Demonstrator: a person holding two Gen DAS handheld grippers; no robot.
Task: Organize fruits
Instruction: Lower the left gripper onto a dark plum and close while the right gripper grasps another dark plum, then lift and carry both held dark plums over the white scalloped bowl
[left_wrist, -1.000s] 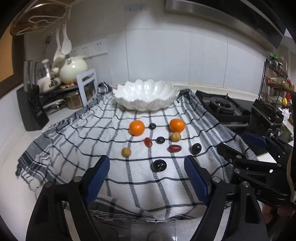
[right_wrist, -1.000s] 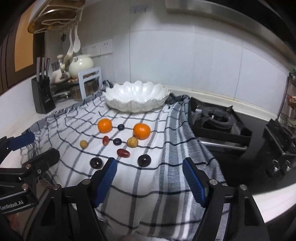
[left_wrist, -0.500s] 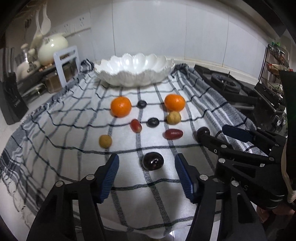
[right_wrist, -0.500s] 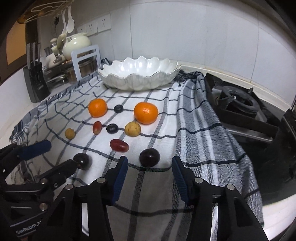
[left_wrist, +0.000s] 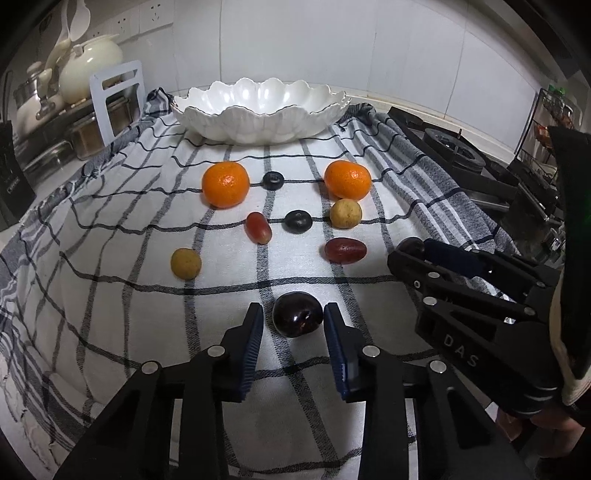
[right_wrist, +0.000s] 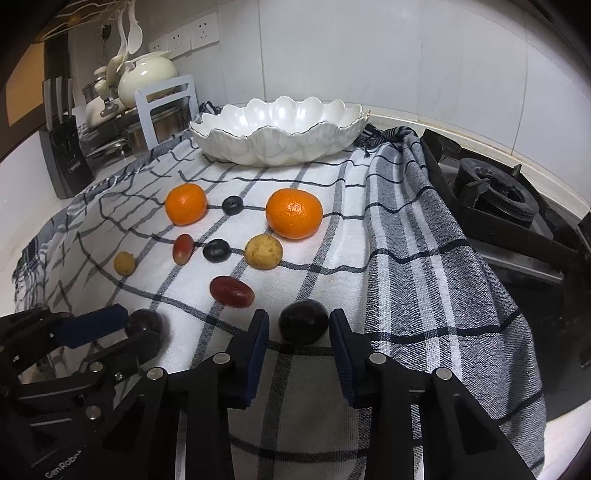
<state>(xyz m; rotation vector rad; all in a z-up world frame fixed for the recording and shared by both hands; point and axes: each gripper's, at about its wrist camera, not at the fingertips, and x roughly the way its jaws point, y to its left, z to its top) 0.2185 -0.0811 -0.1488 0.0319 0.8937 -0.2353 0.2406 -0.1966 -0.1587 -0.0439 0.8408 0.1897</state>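
Both grippers have dropped closer since a second ago, jaws narrowed. Left wrist view: the left gripper (left_wrist: 293, 325) brackets a dark plum (left_wrist: 296, 314) on the checked cloth (left_wrist: 110, 295), a sliver of gap either side, not yet clamped. Right wrist view: the right gripper (right_wrist: 298, 334) likewise straddles another plum (right_wrist: 303, 322), ungrasped; grapes, tangerines and the white bowl (right_wrist: 279, 147) lie beyond.

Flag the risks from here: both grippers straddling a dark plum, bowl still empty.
1. The left gripper and right gripper each flank a round plum with visible gaps; an off-centre squeeze could roll it away.
2. The checked cloth is wrinkled, so low fingertips may snag it.
3. The red grape lies close by and could get nudged.
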